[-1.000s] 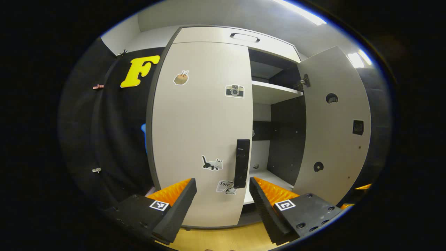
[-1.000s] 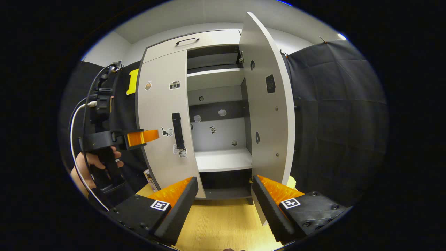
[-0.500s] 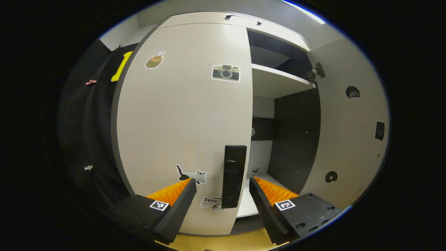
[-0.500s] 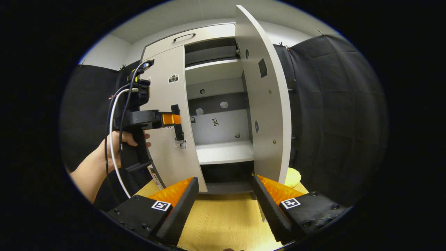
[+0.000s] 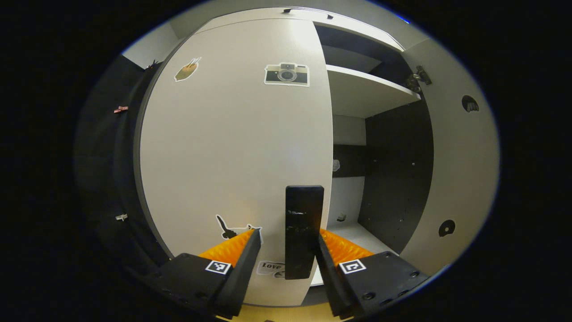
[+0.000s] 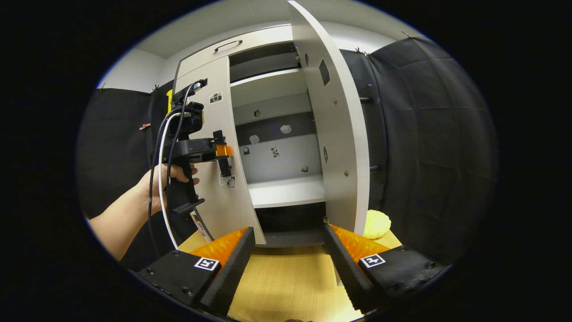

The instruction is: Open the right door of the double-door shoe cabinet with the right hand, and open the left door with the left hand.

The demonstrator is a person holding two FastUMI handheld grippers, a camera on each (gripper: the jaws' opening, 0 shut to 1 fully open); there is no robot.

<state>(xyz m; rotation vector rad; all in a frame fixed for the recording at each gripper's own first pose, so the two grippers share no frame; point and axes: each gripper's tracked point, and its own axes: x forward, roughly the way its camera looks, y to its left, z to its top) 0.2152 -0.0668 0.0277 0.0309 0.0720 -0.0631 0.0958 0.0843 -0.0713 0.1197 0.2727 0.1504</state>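
The shoe cabinet's left door [image 5: 232, 147] is pale grey with stickers and stands closed. Its black vertical handle [image 5: 304, 232] sits between the fingers of my left gripper [image 5: 289, 232]; the right finger is at the handle's edge, and a gap shows on the left side. In the right gripper view a hand [image 6: 165, 183] holds the left gripper [image 6: 223, 151] at that handle [image 6: 225, 170]. The right door [image 6: 335, 134] is swung wide open. My right gripper [image 6: 288, 230] hangs open and holds nothing, back from the cabinet above the wooden floor [image 6: 286, 277].
Inside the cabinet are a lower white shelf [image 6: 286, 192] and an upper shelf [image 5: 362, 94]. A drawer front with a handle [image 6: 228, 44] runs along the top. A yellow lump [image 6: 376, 223] lies on the floor behind the open right door. Black cloth walls stand on both sides.
My left gripper has moved in to the left door, its fingers now straddle the handle and have narrowed a little. The right gripper has drawn back slightly and stays open.
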